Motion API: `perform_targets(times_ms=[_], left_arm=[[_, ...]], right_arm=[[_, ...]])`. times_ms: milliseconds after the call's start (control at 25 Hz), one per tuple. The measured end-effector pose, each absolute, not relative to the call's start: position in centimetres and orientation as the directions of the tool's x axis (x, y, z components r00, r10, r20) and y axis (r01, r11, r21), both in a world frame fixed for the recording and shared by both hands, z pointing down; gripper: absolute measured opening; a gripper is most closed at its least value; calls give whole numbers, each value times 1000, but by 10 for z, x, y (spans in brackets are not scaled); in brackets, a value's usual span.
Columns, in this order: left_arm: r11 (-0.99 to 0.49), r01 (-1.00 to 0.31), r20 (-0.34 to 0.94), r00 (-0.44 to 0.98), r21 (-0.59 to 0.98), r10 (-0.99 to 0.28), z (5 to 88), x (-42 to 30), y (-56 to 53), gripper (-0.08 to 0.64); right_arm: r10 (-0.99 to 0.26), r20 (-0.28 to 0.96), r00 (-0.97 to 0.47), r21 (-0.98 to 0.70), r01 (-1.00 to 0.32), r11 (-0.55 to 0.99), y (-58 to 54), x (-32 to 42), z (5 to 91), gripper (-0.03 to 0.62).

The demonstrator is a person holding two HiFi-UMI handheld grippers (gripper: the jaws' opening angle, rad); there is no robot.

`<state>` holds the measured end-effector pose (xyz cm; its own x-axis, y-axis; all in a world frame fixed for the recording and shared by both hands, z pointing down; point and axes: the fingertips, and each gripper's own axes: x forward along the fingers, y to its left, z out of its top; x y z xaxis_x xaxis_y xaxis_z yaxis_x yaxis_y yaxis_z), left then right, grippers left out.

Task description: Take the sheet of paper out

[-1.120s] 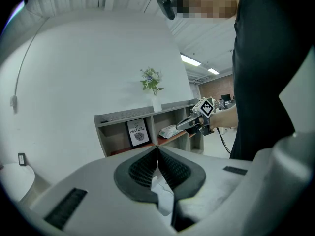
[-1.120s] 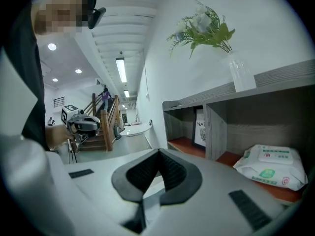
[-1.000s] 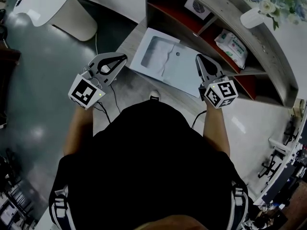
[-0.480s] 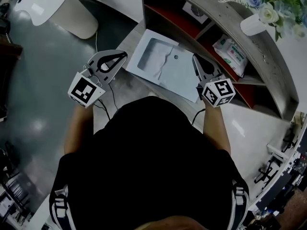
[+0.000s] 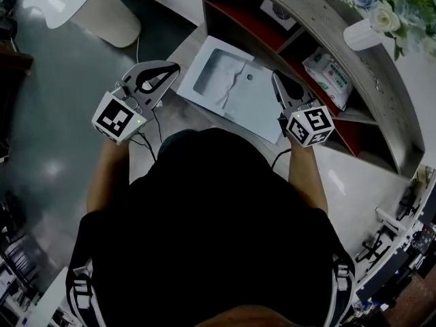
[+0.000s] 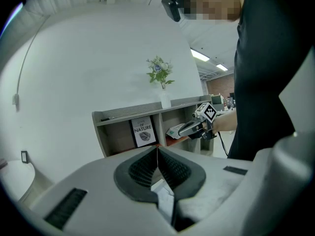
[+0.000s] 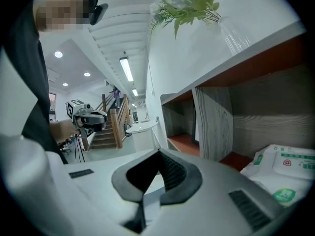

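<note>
Looking down from the head view, I see the sheet of paper (image 5: 235, 94) lying flat and white on the worktop (image 5: 180, 125) in front of the shelf (image 5: 327, 26). Its long axis runs from 10 to 4 o'clock. It lies at 3 o'clock from the left tool (image 5: 174, 67) and at 9 o'clock from the right tool (image 5: 275, 78). The right tool looks nearer, with its tip over the sheet's edge. Both tools have jaws pressed together, pinching nothing. A card (image 6: 143, 132) on the shelf reads "OF NATURE". The print on the green-marked packet (image 7: 283, 173) is too small to read.
</note>
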<state>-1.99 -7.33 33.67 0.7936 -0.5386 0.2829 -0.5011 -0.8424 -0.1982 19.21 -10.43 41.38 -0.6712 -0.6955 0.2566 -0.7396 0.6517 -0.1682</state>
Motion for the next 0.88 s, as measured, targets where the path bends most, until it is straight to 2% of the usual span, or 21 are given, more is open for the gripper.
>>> perform_targets(times_ms=[880], left_arm=[[-875, -443, 318, 815, -198, -484, 343, -7, -87, 21]], right_arm=[[-714, 283, -641, -194, -767, 612, -104, 200, 436, 14]])
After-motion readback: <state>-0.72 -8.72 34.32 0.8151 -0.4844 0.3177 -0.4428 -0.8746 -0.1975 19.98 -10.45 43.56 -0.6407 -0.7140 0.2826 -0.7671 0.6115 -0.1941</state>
